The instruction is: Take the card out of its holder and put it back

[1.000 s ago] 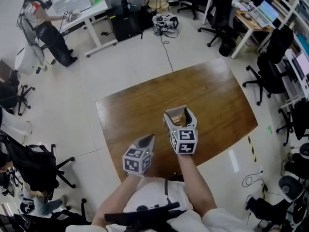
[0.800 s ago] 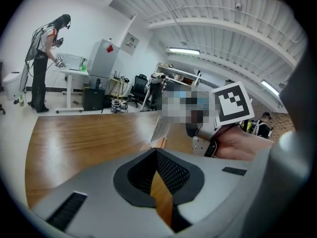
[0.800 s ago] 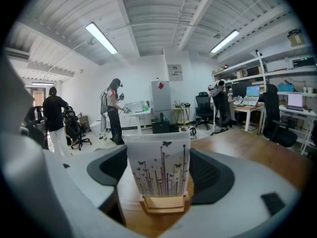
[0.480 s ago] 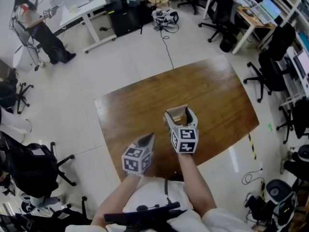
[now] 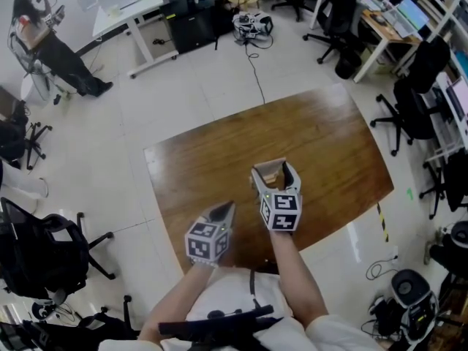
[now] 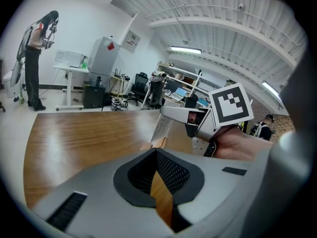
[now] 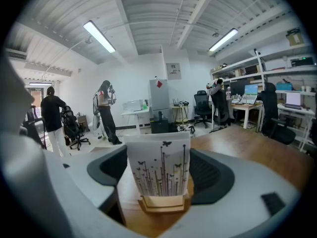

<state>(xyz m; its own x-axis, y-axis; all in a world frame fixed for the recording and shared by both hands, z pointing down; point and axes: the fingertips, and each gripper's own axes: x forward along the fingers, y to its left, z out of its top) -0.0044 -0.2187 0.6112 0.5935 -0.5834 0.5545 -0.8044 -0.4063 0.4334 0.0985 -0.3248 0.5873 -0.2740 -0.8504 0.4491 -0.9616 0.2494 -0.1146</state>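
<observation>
A white card [image 7: 158, 165] printed with butterflies and stems stands upright in a small wooden holder [image 7: 163, 202] on the brown table [image 5: 329, 145]. My right gripper [image 7: 158, 158] has its jaws spread wide, one against each side edge of the card, with no gap showing. From above, the right gripper [image 5: 272, 171] sits over the holder [image 5: 272, 177]. The left gripper view shows the card [image 6: 161, 128] leaning under a right finger [image 6: 176, 114]. My left gripper [image 5: 224, 210] hangs shut and empty near the table's front edge, to the left of the holder.
Office chairs [image 5: 413, 115] and desks [image 5: 380, 28] line the right side beyond the table. A white desk [image 5: 128, 6] and a person [image 5: 44, 42] are at the far left. A cable [image 5: 252, 79] runs across the floor behind the table.
Both grippers and the card have kept their places. The person in the far-left background has shifted a little.
</observation>
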